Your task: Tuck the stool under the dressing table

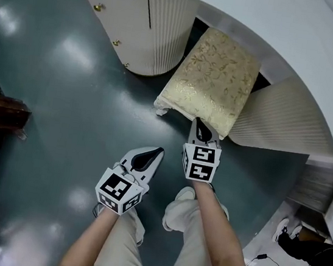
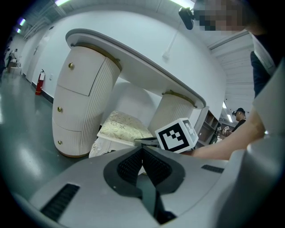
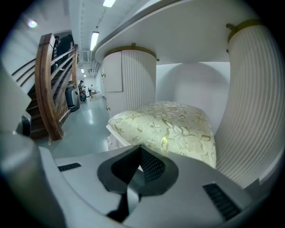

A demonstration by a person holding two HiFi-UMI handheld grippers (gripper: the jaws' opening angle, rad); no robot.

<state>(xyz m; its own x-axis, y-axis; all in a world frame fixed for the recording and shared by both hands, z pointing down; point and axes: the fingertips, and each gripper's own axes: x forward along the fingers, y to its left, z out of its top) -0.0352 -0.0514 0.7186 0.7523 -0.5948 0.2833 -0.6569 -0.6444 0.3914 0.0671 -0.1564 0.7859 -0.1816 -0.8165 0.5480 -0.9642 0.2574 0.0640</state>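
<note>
Stool: cream and gold cushion, between the two ribbed pedestals of the dressing table; far end under the top, near end sticking out.
Right gripper: jaws closed together, nothing held, tips at the near edge of the seat, seemingly touching.
Left gripper: jaws closed together, nothing held, over the floor, nearer and left, apart from the seat.

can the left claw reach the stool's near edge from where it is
Probably yes: only bare floor lies between the left claw and the stool, and the right claw sits toward its near edge's right end.
</note>
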